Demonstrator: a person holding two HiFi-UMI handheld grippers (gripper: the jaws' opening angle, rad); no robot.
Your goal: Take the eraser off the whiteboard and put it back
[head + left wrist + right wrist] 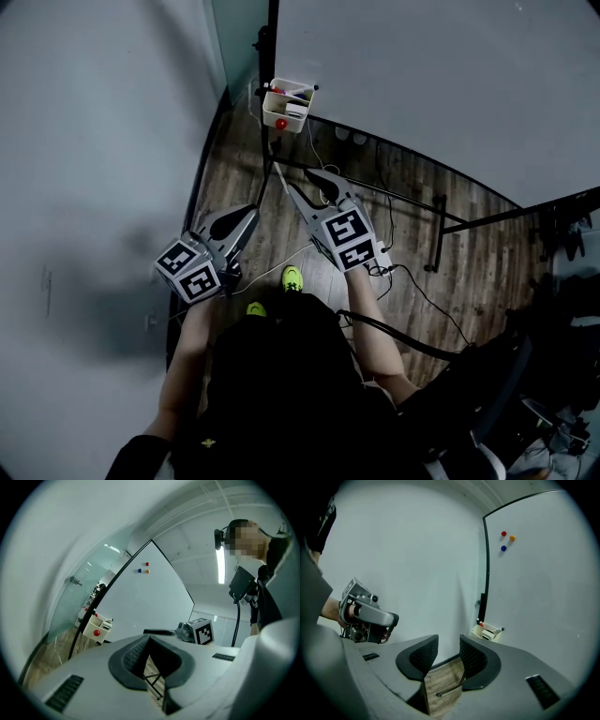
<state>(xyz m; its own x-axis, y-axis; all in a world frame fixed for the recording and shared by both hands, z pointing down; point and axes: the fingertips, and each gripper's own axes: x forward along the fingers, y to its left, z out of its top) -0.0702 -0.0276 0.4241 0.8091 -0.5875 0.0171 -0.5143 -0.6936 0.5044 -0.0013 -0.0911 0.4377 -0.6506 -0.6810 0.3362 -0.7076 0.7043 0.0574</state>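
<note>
Person stands facing the whiteboard (422, 75), 1 gripper in each hand, both held out over the wood floor (412, 234) and well apart from the board. L gripper (249, 212) points about level. In its own view the jaws are spread w/ nothing between them, only floor and a black stand leg showing through the gap. R gripper (307, 181) tilts a bit downward. Its jaws are also spread and hold nothing, w/ floor planks visible between the ribbed pads (423, 656). A white box (272, 111) hangs at the board's lower corner next to the black frame upright, w/ a red round knob (281, 124) on its front. Inside are markers and a pale block that looks like the eraser (296, 111), though it's too small to be sure; neither gripper is near it. On the board face, high up, sit 3 magnets (503, 533): 1 red, 1 orange, 1 blue, close together. Cables (412, 281) trail across the floor by the stand's black legs. Person's yellow-green shoes (292, 277) show just below the grippers in the head view.
</note>
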